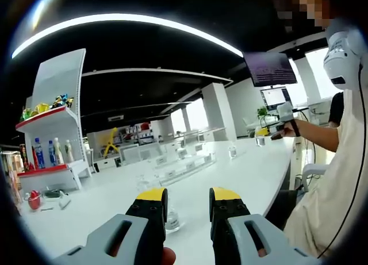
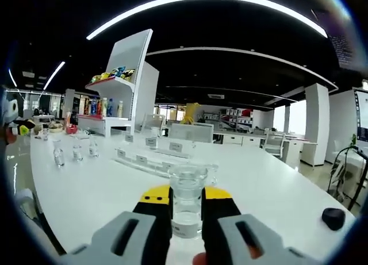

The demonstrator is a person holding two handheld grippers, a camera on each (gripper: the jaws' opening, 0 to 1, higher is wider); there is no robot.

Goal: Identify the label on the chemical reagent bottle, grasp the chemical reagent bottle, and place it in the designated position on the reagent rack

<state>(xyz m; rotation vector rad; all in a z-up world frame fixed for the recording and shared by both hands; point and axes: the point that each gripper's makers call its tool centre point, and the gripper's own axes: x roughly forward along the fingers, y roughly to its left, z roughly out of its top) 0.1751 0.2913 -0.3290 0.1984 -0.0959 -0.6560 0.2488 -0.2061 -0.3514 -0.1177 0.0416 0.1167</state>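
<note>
In the right gripper view, the right gripper (image 2: 187, 200) has its yellow-tipped jaws closed against the sides of a clear reagent bottle (image 2: 187, 200), which stands upright between them with a white label low on its body; the print on that label is too small to read. Beyond the bottle a clear tiered reagent rack (image 2: 154, 153) with small white tags runs across the white table (image 2: 276, 187), and three more small bottles (image 2: 76, 153) stand in a row to the left of it, well apart from the held one. A dark round object (image 2: 333, 218) lies near the table's right edge. In the left gripper view, the left gripper (image 1: 188, 203) hangs over the same table with its jaws apart and nothing between them; a small glass piece (image 1: 172, 219) sits on the tabletop just behind the left jaw, possibly a bottle, though it is mostly hidden. A white display shelf (image 1: 54, 118) with coloured drinks bottles stands at the far left, and a person (image 1: 333, 161) in a pale top fills the right edge.
</note>
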